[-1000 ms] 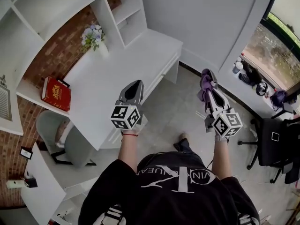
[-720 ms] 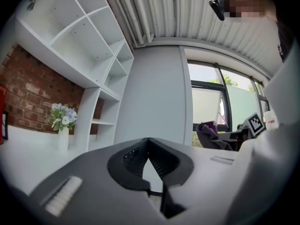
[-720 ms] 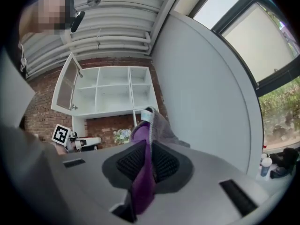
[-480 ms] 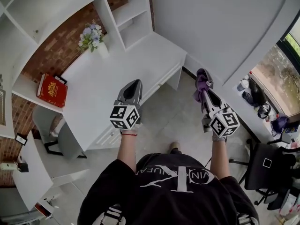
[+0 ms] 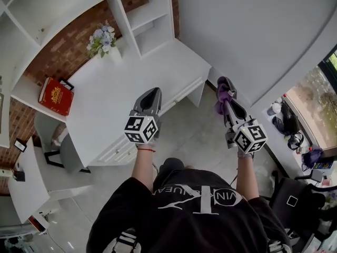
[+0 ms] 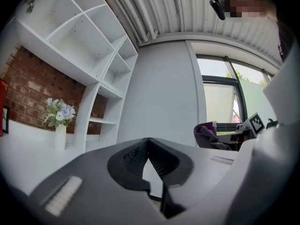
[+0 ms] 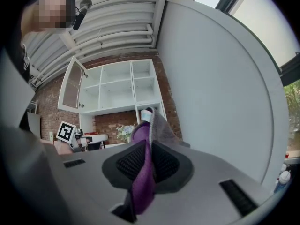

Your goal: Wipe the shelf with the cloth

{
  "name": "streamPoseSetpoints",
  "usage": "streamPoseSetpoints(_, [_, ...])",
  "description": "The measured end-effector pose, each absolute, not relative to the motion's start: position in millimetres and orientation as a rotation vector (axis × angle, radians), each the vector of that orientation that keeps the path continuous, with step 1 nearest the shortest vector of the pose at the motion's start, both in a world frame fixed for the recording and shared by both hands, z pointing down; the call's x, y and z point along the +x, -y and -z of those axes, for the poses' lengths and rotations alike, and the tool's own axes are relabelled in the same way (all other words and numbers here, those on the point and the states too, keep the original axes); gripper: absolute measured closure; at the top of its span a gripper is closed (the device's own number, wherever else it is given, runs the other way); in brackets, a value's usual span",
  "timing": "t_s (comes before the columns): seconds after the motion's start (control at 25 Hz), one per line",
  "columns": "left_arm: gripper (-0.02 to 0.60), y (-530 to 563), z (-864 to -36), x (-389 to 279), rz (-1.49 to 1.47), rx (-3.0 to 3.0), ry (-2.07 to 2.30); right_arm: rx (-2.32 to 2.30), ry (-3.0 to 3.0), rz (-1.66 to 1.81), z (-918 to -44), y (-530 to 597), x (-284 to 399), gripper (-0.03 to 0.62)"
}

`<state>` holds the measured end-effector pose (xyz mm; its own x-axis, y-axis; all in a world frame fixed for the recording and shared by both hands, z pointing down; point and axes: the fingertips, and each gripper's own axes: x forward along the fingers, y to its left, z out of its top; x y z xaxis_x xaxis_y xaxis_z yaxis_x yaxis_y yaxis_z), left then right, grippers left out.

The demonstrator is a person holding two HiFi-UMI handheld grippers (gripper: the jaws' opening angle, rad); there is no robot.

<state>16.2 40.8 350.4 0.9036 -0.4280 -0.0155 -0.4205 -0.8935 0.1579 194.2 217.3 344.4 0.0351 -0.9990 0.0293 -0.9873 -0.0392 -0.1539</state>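
Stance now nearer the shelf unit (image 5: 141, 16); right gripper (image 5: 226, 91) jaws clamp the purple cloth (image 7: 142, 184), left gripper (image 5: 152, 93) jaws closed on nothing; wiping not yet begun.

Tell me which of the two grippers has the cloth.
The right gripper: its jaws are shut on the purple cloth, which sticks out past their tips. The left gripper has its jaws shut with nothing between them.

purple cloth (image 7: 144, 172), white shelf (image 5: 122, 20), red book (image 5: 54, 95), seemingly pale-blue flowers (image 5: 101, 38).
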Motion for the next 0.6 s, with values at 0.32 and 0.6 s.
streamPoseSetpoints(0.32, [0.571,-10,-366,20,0.041,2.876,0.738,-2.086,-2.24,0.228,-353,-162,201,0.546])
streamPoseSetpoints(0.6, [0.571,53,-377,47,0.07,2.837,0.818,-2.003,-2.344,0.264,-364,-83,224,0.546])
